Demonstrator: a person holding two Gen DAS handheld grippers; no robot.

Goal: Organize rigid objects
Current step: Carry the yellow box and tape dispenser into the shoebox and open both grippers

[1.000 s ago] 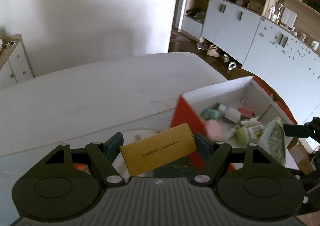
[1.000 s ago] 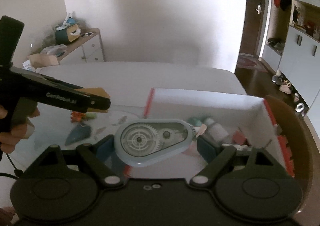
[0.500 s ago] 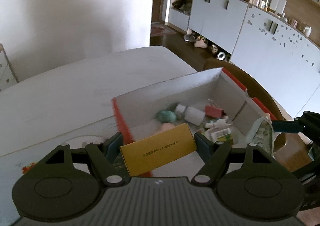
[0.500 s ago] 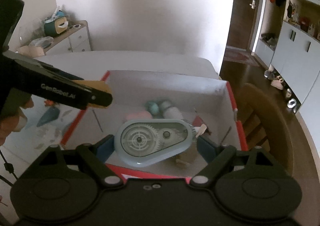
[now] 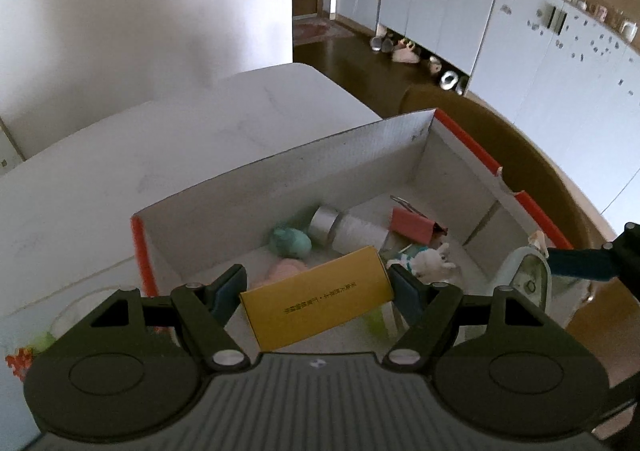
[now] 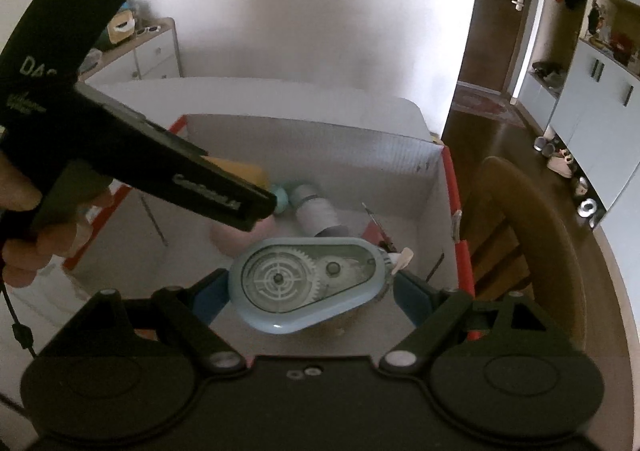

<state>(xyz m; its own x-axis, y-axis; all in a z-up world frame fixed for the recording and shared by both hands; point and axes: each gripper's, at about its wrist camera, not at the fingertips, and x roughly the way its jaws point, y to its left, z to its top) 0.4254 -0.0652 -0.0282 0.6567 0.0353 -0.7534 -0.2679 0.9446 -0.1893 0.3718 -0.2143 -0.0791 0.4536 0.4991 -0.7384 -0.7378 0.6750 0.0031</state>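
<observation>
My left gripper is shut on a yellow box and holds it above the inside of the white cardboard box with red edges. My right gripper is shut on a blue correction tape dispenser, also held over the cardboard box. The dispenser shows at the right of the left wrist view. Inside the box lie a white bottle with a silver cap, a teal lump, a pink piece, a red binder clip and a small white figure.
The cardboard box stands on a white table. A wooden chair stands to the right of the box. Small orange and green items lie on the table to the left. White cabinets line the far wall.
Both grippers have moved right and forward, from beside the cardboard box to above its inside, each still holding its object.
</observation>
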